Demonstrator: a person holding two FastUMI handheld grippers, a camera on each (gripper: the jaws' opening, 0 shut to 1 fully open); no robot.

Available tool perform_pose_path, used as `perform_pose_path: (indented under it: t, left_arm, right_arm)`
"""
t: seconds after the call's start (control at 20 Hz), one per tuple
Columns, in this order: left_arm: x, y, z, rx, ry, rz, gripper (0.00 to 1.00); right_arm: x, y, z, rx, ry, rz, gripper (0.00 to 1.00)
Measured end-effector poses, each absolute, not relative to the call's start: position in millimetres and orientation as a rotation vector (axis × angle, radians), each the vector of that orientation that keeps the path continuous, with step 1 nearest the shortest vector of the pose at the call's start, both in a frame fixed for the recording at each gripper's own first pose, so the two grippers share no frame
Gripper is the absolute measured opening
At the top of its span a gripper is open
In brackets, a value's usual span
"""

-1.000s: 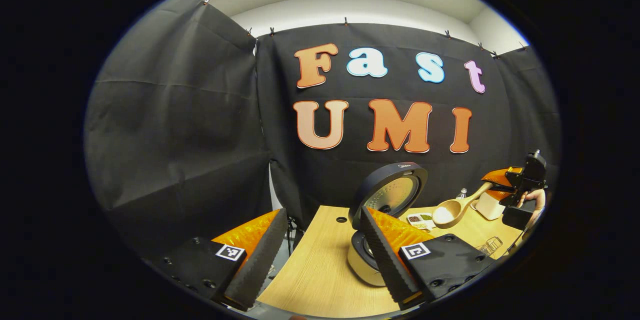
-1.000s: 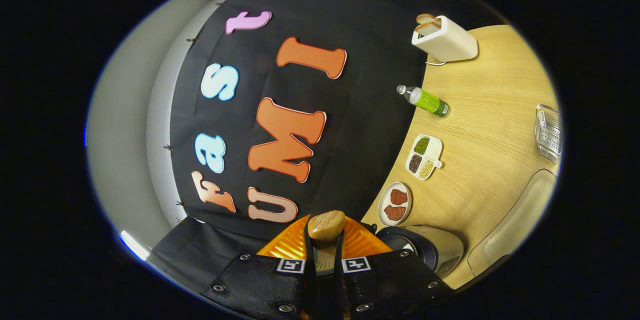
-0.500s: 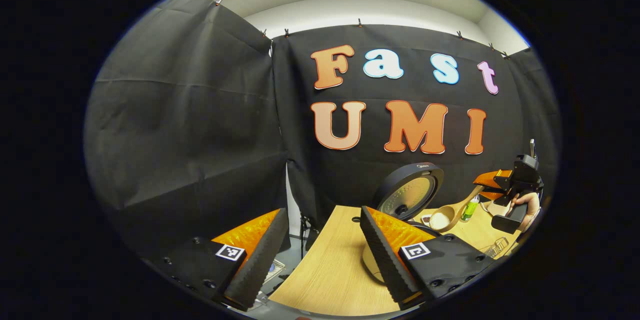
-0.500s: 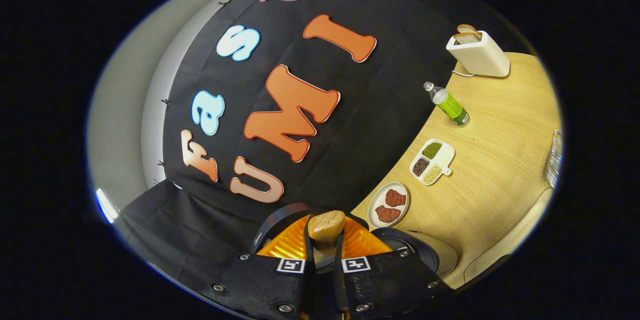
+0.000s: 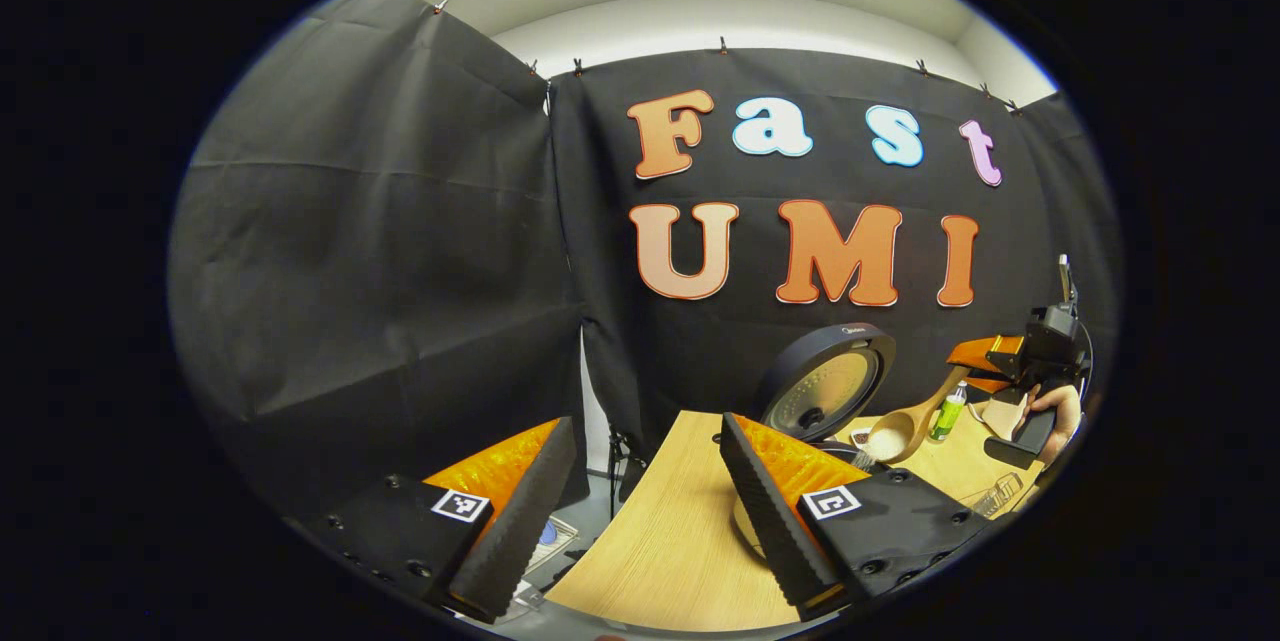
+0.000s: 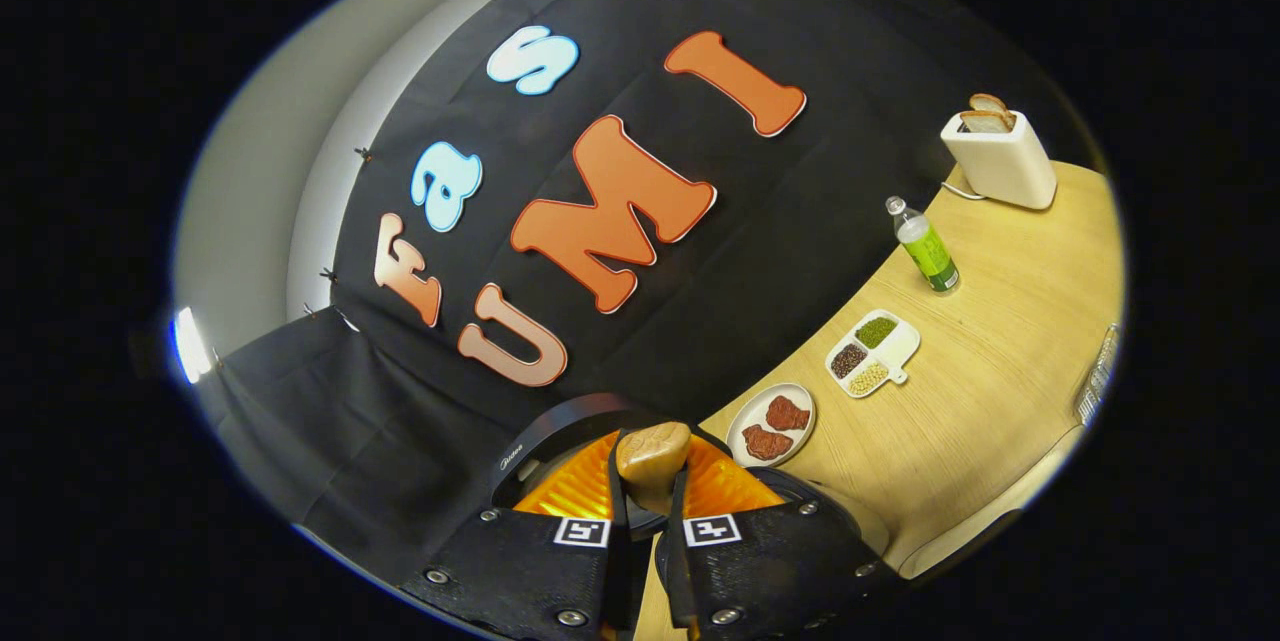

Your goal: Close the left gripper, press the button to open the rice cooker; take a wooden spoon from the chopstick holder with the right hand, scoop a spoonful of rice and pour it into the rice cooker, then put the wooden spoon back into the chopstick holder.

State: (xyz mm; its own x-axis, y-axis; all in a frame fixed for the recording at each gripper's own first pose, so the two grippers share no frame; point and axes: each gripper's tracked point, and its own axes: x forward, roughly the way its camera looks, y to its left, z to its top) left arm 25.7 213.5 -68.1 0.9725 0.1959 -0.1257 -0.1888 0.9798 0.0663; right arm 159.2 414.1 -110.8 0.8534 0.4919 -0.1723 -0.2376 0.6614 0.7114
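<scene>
The rice cooker stands open, its round lid (image 5: 828, 383) raised and its pot mostly hidden behind my left gripper's right finger (image 5: 775, 506). My left gripper (image 5: 645, 511) is open and holds nothing, near the table's left end. The wooden spoon (image 5: 893, 435) carries white rice in its bowl and hovers just right of the lid, over the pot. My right gripper (image 5: 970, 369) is shut on its handle, with a hand (image 5: 1055, 406) behind it. In the right gripper view the spoon's handle end (image 6: 652, 451) sits between that gripper's (image 6: 648, 499) fingers, and the cooker lid (image 6: 535, 446) lies just beyond them.
On the wooden table (image 6: 980, 401) are a plate of meat (image 6: 770, 416), a divided dish of grains (image 6: 872, 353), a green bottle (image 6: 926, 247), a white toaster with bread (image 6: 1000, 159) and a wire basket (image 6: 1096, 383) at the right edge. The table's left end (image 5: 670, 531) drops off to the floor.
The right gripper has carried the rice-filled spoon closer to the open cooker and rolled toward level. The left gripper has drifted left, away from the cooker, still open.
</scene>
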Motion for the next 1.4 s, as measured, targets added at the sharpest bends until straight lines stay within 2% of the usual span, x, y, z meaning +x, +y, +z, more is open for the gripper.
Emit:
perform_pose_path:
  t: [0.8, 0.85, 0.9, 1.4]
  left_arm:
    - [26.1, 214.6, -71.5, 0.052, 0.149, 0.184, 0.94]
    - [26.6, 214.2, -72.9, 0.054, 0.153, 0.178, 0.94]
    - [26.9, 214.1, -72.4, 0.056, 0.153, 0.175, 0.94]
    - [28.0, 214.2, -74.5, 0.056, 0.159, 0.168, 0.94]
  right_arm:
    - [149.7, 434.1, -100.6, 0.492, 0.279, 0.482, 0.12]
    - [148.7, 435.7, -101.4, 0.476, 0.275, 0.490, 0.07]
    - [146.7, 437.5, -100.6, 0.464, 0.272, 0.499, 0.12]
    - [134.9, 451.7, -101.8, 0.282, 0.222, 0.554, 0.12]
